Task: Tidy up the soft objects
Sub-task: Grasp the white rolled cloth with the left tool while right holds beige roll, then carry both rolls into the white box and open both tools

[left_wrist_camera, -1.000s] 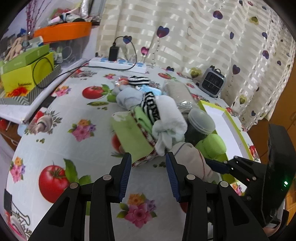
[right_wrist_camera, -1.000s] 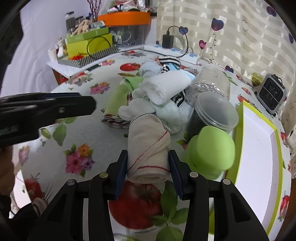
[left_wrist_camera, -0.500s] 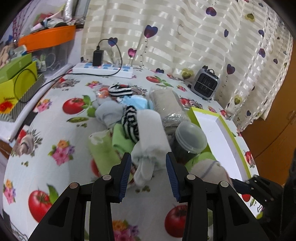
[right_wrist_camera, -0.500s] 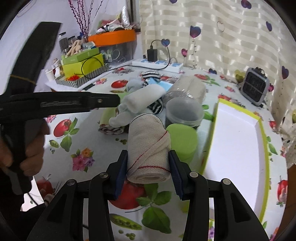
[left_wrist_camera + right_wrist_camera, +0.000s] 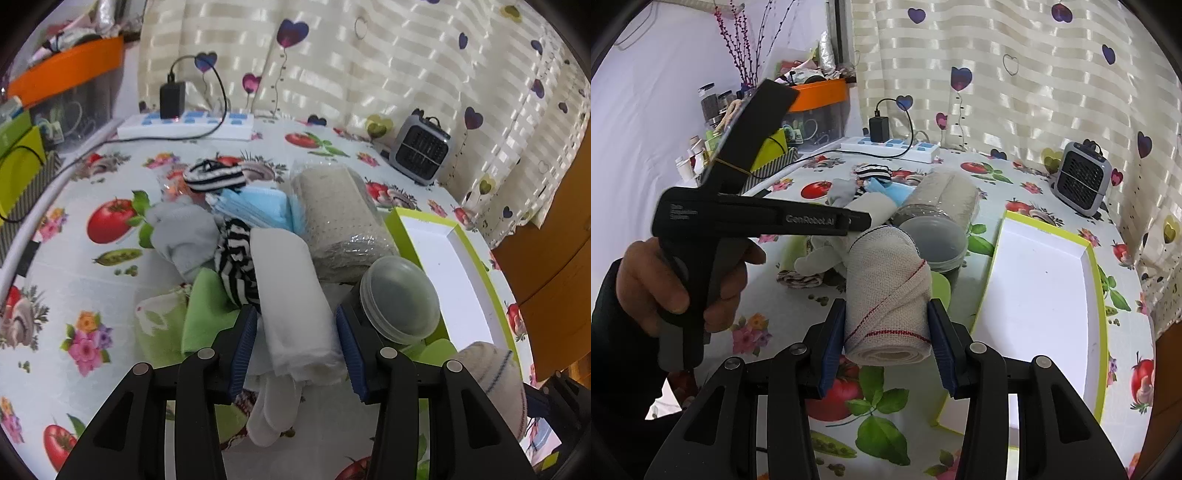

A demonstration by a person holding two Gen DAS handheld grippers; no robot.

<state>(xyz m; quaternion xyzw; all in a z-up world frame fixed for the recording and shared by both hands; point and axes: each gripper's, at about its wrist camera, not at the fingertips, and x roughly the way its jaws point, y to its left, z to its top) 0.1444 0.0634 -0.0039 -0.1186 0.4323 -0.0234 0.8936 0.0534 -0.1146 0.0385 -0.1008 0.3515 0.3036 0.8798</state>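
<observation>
Holding the rolled elastic bandage (image 5: 888,295) clear of the tablecloth (image 5: 783,321), the right gripper (image 5: 886,332) has lifted it from beside the pile toward the green-edged white tray (image 5: 1045,295). Meanwhile the left gripper (image 5: 293,347) has advanced over the heap; its jaws are opening, straddling the white folded cloth (image 5: 291,291) without pressing it. Farther back lie the striped sock (image 5: 236,258), blue masks (image 5: 255,208) and wrapped mesh roll (image 5: 340,218). Judged: one item ready for traying, another about to be grasped.

Bright, even daylight glows through the curtain (image 5: 369,55); shadows are soft, and fisheye bending darkens the corners.
</observation>
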